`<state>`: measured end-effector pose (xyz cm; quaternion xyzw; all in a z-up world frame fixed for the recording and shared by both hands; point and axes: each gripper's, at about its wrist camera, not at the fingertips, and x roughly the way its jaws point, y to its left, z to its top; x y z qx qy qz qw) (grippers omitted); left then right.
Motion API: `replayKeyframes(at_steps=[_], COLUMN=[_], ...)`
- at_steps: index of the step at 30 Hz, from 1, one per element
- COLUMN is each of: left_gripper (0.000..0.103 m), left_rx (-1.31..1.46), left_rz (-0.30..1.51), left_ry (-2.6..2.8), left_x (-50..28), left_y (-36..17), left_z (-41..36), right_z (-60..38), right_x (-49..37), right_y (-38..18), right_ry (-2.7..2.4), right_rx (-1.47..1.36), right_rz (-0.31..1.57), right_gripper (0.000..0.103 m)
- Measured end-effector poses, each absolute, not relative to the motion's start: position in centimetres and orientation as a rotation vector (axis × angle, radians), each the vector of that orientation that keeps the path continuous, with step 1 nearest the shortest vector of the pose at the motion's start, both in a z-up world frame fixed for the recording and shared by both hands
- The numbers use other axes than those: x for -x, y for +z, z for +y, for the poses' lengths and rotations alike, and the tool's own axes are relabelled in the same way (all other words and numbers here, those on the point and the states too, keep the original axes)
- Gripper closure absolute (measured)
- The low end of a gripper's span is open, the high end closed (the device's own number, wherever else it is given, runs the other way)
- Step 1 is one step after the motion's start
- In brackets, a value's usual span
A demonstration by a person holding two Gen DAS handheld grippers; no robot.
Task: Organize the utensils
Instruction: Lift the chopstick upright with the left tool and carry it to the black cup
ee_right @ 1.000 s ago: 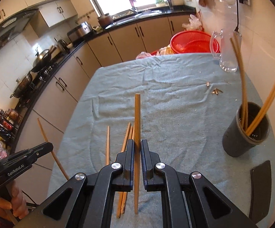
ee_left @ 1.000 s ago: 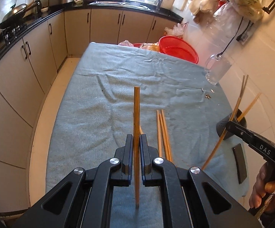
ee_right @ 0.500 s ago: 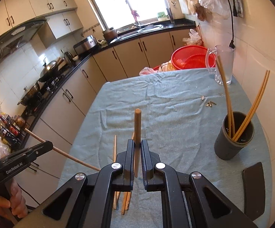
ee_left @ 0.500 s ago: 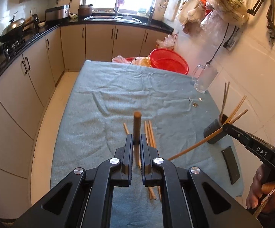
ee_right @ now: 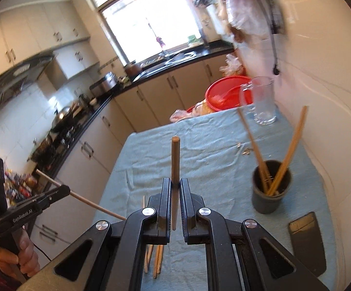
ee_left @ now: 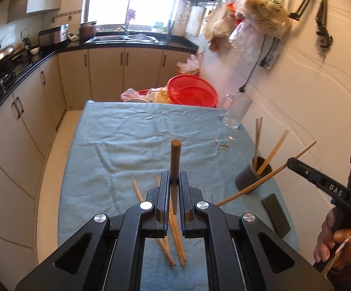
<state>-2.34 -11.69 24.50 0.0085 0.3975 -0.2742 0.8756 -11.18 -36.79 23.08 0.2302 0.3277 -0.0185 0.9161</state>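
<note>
Left gripper (ee_left: pixel 174 181) — clamped on one chopstick (ee_left: pixel 175 160), frame centre. Right gripper (ee_right: pixel 174 184) — likewise clamped on another chopstick (ee_right: pixel 175 160); dark cup (ee_right: pixel 271 186) at right.

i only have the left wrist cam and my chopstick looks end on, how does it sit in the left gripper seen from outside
Observer: In the right wrist view the left gripper holds the left chopstick crosswise, with both ends sticking out past the jaws.
Operator: can you see into the cup
Observer: Yes. The right wrist view looks down into the dark cup. Its chopsticks lean against opposite sides of the rim.
Operator: and the right one's grip
Observer: The right gripper is shut on the right chopstick, which sits centred between its fingers.
</note>
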Motion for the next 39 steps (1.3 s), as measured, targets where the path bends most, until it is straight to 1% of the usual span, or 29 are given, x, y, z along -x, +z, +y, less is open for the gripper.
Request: replayKeyframes(at_steps=[14, 23, 30, 39], left_gripper=[0.097, 0.097, 0.097, 0.097], left_rx=[-0.055, -0.085, -0.110, -0.152], left_rz=[0.784, 0.754, 0.764, 0.840], left_ry=[-0.766, -0.873, -0.898, -0.892], left_x=[3.1, 3.2, 2.8, 1.4], left_y=[29.2, 31.6, 31.1, 28.0], left_z=[-20.6, -27.8, -32.3, -35.5], right_z=[-46.6, -51.0, -53.1, -54.4], right_x=[17.5, 19.1, 17.9, 15.6], right_y=[27.4, 28.3, 27.5, 25.7], right_ry=[-0.217, -0.296, -0.316, -0.302], right_rx=[-0.581, -0.589, -0.586, -0.575], right_rz=[0.525, 0.502, 0.526, 0.581], right_gripper=[0.096, 0.096, 0.096, 0.096])
